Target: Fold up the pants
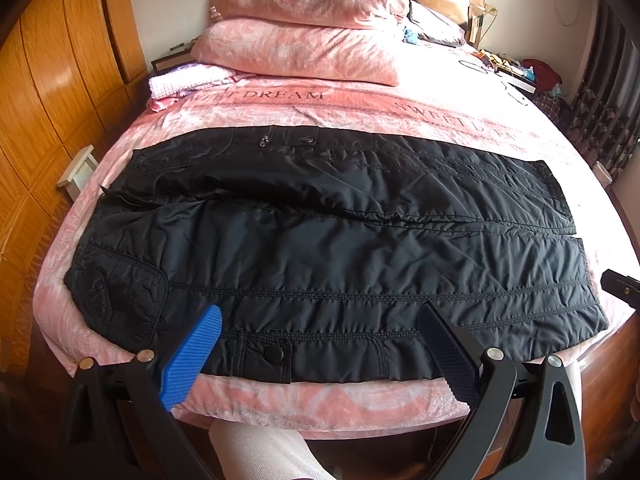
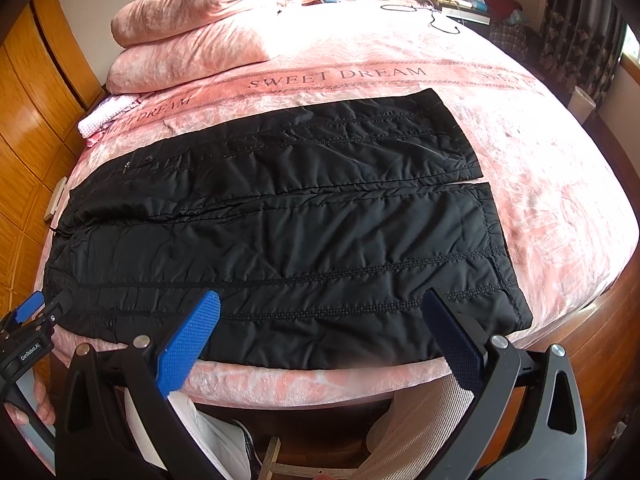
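Pants (image 1: 320, 240), black and quilted, lie spread flat across the near half of the bed (image 1: 320, 408), waist toward the left and the two leg cuffs toward the right. The legs lie side by side with a narrow seam of a gap between them. The near leg runs along the bed's front edge, its snap pocket just inside the rim, leaving only a thin strip of pink cover bare in front. Beyond the far leg the cover is open up to the stacked pink pillows (image 1: 304, 32) at the headboard, and in the right wrist view a broad bare stretch of bed lies to the right of the cuffs.

The left gripper (image 1: 320, 320) hovers over the near edge above the thigh of the near leg, jaws spread wide and holding nothing. The right gripper (image 2: 320, 308) hangs over the lower part of the near leg close to the cuff, jaws likewise wide apart and empty. The left gripper also shows at the left rim of the right wrist view, by the waist corner.

A folded pale pink cloth (image 1: 188, 80) sits beside the pillows at the left. A wooden wardrobe (image 1: 60, 100) stands close along the bed's left side.
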Motion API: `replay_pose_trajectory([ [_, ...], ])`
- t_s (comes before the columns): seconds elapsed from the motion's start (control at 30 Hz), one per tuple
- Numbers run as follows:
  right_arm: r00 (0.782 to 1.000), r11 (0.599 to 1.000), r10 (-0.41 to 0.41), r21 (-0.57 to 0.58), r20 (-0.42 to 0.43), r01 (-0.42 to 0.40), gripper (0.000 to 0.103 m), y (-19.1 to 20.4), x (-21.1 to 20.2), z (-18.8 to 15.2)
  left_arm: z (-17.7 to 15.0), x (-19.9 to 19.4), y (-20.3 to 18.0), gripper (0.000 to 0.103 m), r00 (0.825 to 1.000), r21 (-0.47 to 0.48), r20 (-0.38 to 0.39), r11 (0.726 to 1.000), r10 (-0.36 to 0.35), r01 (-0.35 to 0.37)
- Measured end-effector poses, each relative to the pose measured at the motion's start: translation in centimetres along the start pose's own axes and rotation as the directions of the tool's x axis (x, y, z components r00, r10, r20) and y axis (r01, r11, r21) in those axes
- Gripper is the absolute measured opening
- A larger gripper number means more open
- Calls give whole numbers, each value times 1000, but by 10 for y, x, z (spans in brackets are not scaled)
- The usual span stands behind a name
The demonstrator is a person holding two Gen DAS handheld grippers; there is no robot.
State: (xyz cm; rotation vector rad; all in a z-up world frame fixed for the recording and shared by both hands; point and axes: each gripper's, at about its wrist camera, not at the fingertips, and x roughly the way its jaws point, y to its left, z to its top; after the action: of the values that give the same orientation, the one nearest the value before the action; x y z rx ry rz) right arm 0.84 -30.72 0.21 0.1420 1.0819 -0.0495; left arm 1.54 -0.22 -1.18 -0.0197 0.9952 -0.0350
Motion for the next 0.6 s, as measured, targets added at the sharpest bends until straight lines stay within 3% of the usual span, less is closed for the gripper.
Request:
replay_pose_trajectory([
  [0.1,998,998,55,-26,-11,-55,101,-2,9,12,5,16,-4,99,995,38,-73,996,-75,78],
  [0.23,988,984,151,-96,-24,-152,101,-8,31,51,25,49,2,99,975,26,-178,990,-134,141],
  [0.33,985,967,172,-186,-19,-173,101,-14,55,93,57,71,8,99,979,43,-160,990,-128,137],
  [0.4,979,952,200,-232,-27,-201,101,-18,76,124,83,85,11,99,982,69,-99,983,-162,169],
  [0.43,974,939,221,-263,-39,-224,101,-19,87,138,96,95,12,99,973,79,-81,972,-215,221],
  [0.5,970,910,230,-336,-82,-244,101,-17,114,167,123,126,12,99,948,89,-167,953,-272,289],
  [0.53,972,898,210,-372,-104,-234,101,-16,130,180,138,142,11,99,937,88,-214,950,-275,299],
  [0.6,972,869,184,-438,-149,-232,101,-12,159,204,163,166,6,99,936,109,-239,951,-259,291],
])
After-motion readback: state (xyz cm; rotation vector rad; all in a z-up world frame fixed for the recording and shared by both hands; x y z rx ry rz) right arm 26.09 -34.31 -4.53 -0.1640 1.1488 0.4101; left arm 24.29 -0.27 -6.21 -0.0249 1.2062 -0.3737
